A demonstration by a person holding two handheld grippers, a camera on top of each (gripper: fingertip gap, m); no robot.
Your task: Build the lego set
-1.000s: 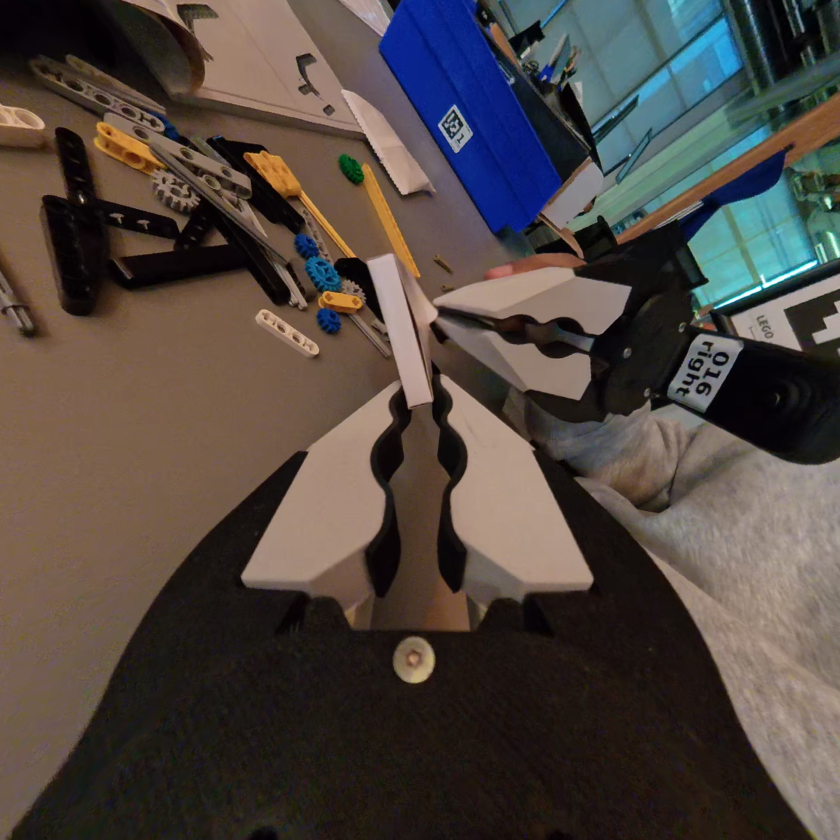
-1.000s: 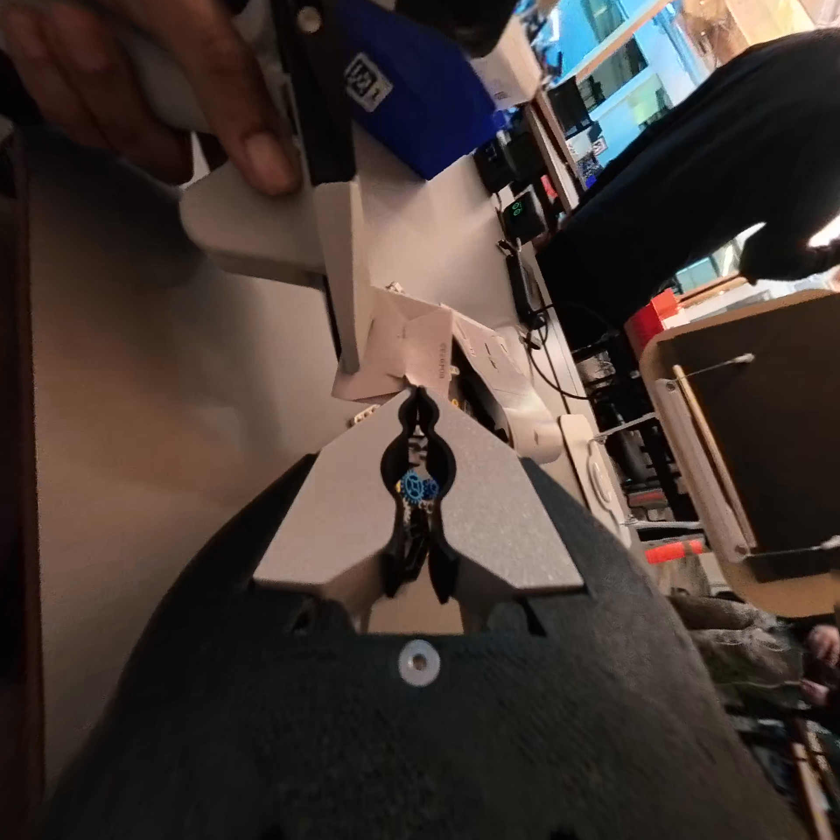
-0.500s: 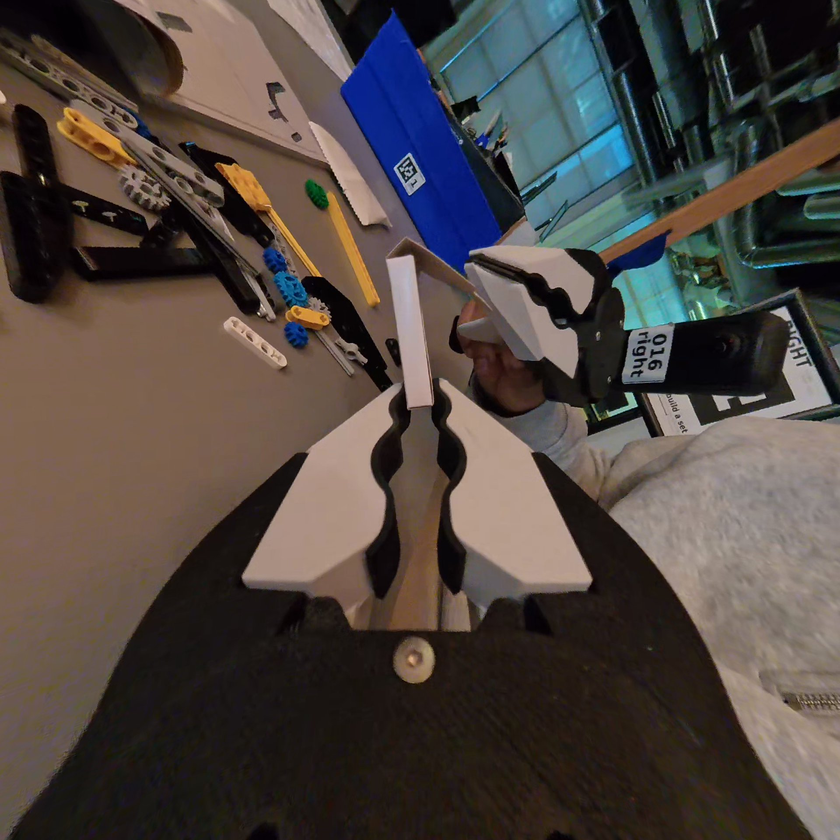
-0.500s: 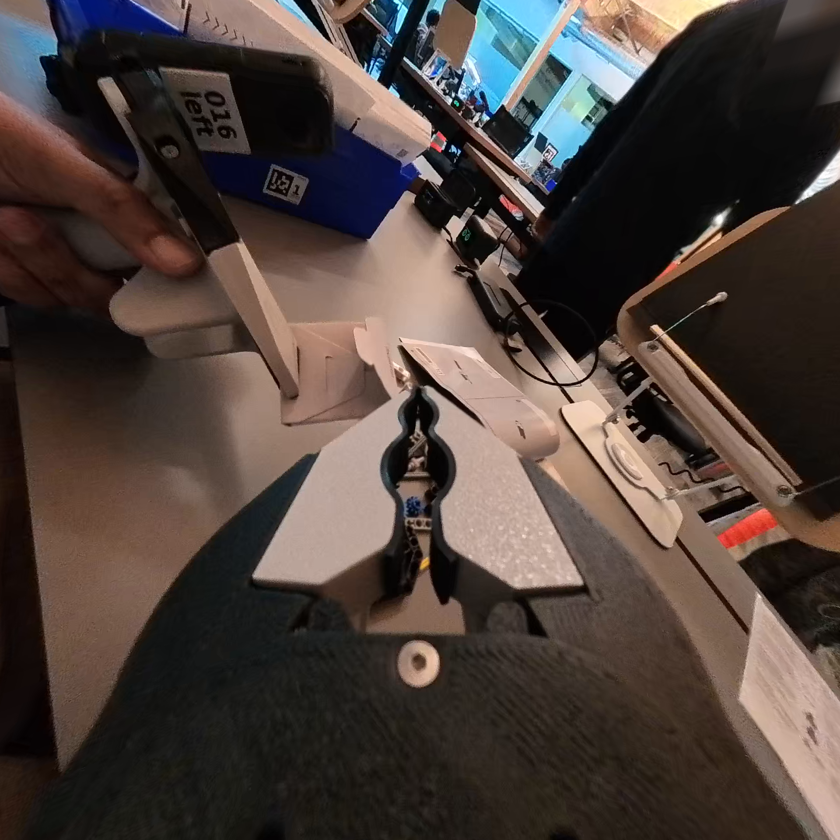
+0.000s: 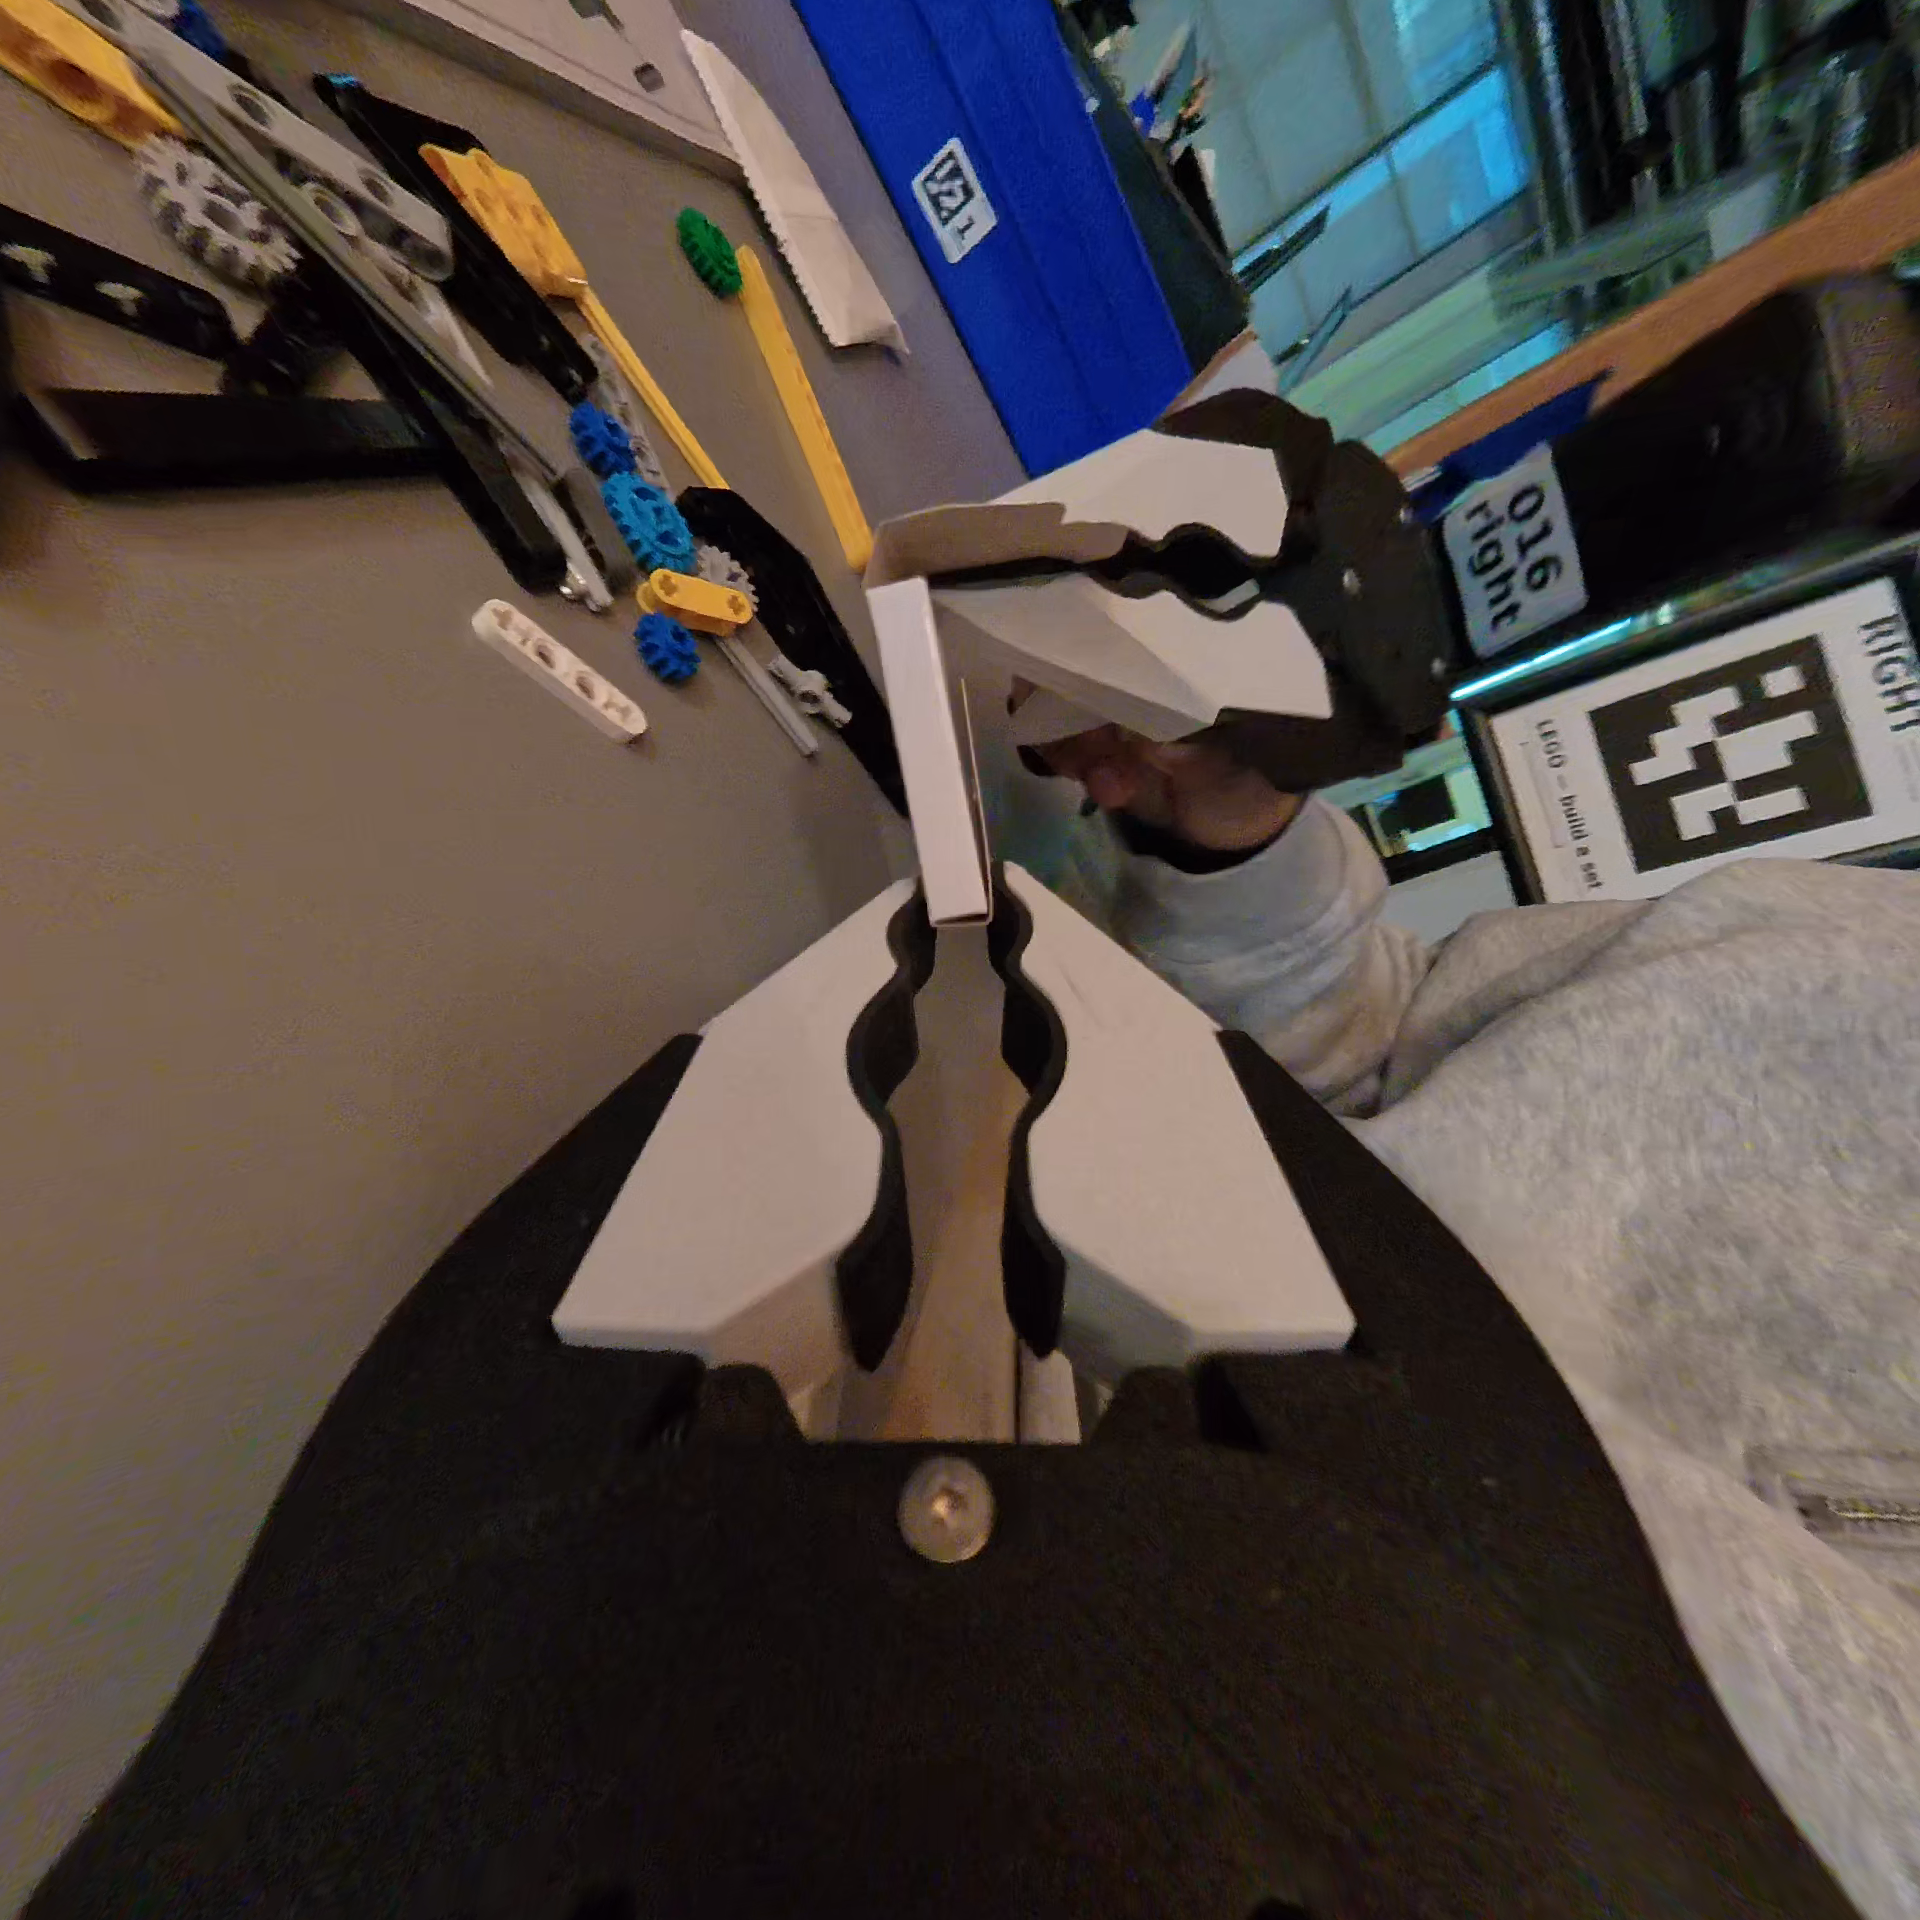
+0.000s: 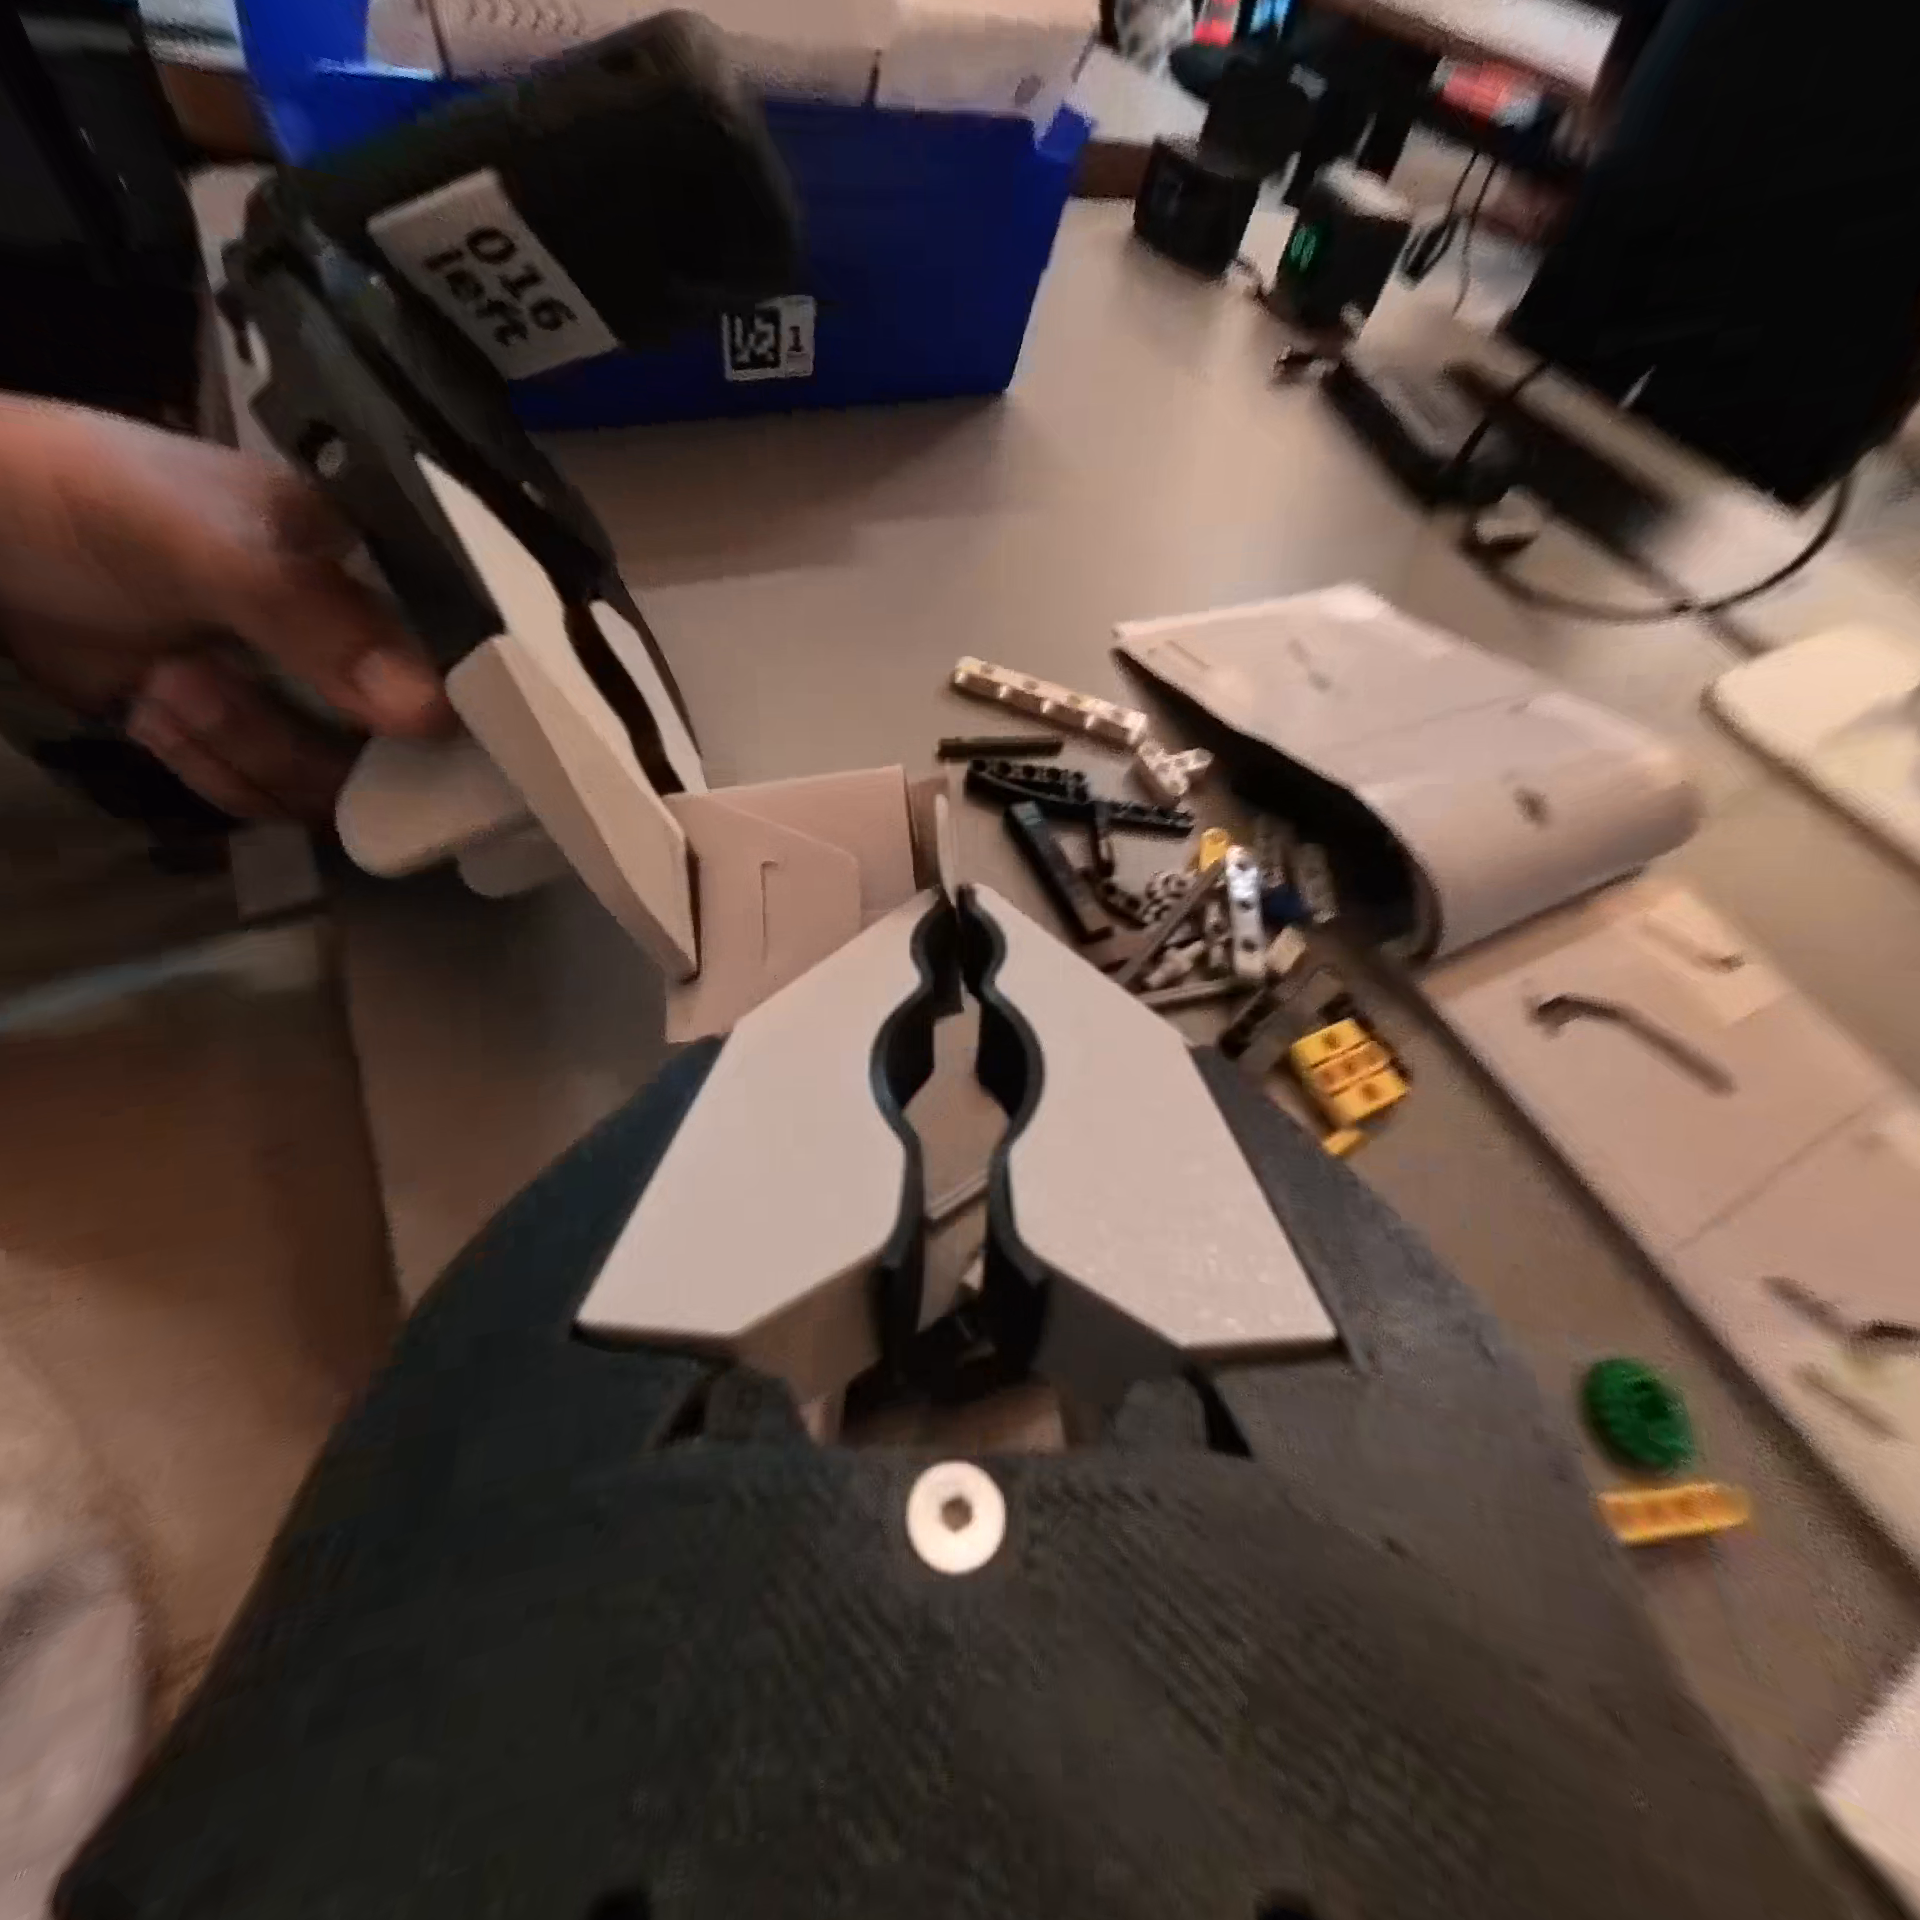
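A small white cardboard box stands upright over the grey table. My left gripper is shut on its lower end. My right gripper reaches in from the right and is shut on the box's top flap. In the right wrist view the right gripper pinches a thin flap edge of the box, and the left gripper clamps the box from the left. Loose Lego parts lie on the table: black and grey beams, blue gears, a yellow beam, a white beam.
A blue bin stands at the back of the table. An open white paper bag lies beside the parts pile. A green gear and a yellow piece lie near the right. A grey sleeve fills the lower right. About 5 cm separates my left fingertips from my right. The green gear is about 20 cm from both grippers' fingertips.
The right gripper has swung up and over the top of the box, still holding its flap, and the flap is now bent out. The left gripper keeps its hold and has tilted slightly.
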